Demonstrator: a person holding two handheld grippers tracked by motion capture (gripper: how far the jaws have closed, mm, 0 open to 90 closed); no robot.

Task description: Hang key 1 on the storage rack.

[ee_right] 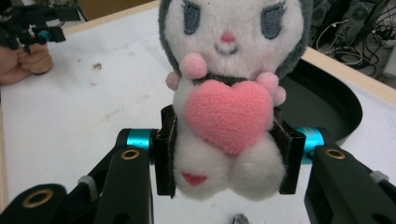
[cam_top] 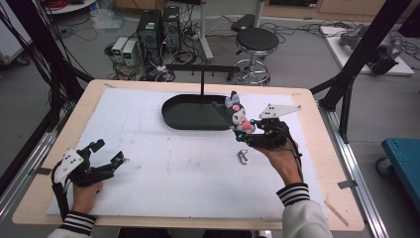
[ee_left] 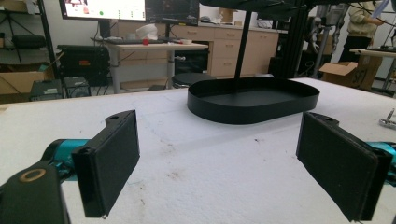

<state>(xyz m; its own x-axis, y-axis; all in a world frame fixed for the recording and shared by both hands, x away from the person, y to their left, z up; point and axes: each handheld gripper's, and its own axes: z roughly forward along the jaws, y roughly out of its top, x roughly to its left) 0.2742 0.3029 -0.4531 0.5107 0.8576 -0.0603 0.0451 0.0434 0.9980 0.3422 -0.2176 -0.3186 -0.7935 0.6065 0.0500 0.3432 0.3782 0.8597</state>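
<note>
plush toy (ee_right: 229, 93) ears cropped, waist behind jaws

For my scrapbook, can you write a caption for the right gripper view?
Right gripper squeezes a plush toy hugging a pink heart above the white table.

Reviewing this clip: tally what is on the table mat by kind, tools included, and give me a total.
Plush toy, clamped in the right tool: 1
Black oval tray with an upright stand: 1
Small metal clip lying on the mat: 1
Handheld tools, counting the open left tool: 2
Total: 5
</note>
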